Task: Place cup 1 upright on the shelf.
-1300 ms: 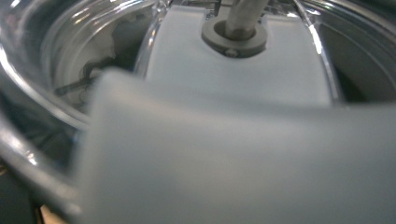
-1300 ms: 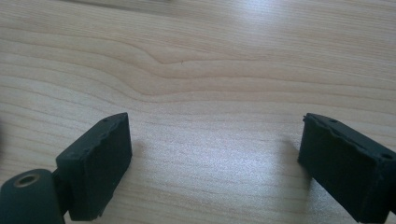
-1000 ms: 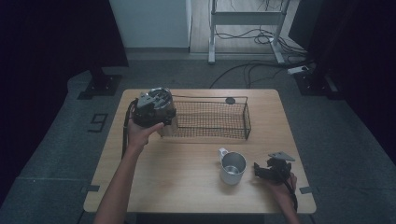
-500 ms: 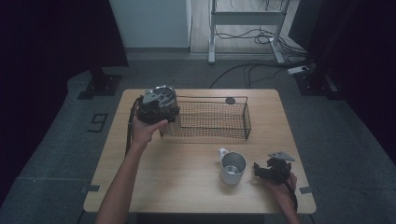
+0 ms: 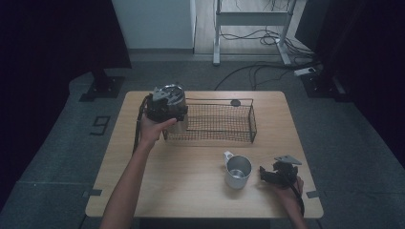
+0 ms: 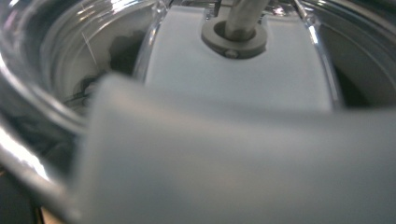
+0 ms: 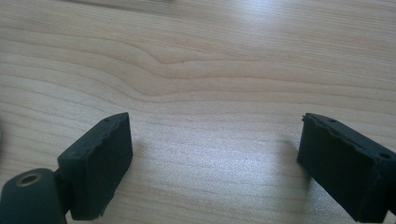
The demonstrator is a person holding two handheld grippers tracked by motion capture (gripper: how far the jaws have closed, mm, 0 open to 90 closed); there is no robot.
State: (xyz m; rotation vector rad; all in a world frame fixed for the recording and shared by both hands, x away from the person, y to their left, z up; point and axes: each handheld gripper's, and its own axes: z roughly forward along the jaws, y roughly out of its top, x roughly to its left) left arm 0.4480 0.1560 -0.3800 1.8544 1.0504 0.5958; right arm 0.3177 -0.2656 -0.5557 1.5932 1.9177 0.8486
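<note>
My left gripper (image 5: 175, 119) hangs over the left end of the black wire basket (image 5: 217, 139), held from below by a hand. It looks shut on a pale, shiny cup-like vessel (image 5: 180, 126). In the left gripper view that vessel (image 6: 233, 79) is very close: a gleaming round rim, a white inner piece with a small post, and a blurred pale band in front. My right gripper (image 5: 266, 174) rests low on the table, just right of a metal mug (image 5: 237, 171). Its black jaws (image 7: 215, 163) stand apart over bare wood, with nothing between them.
The wooden table (image 5: 191, 195) carries the basket across its back half. A small dark round object (image 5: 235, 102) lies behind the basket. The mug's handle points to the back left. Cables and a metal frame stand on the floor beyond the table.
My left gripper has moved a little right and farther back with the vessel, now over the basket's left end. The right gripper and the mug have stayed put.
</note>
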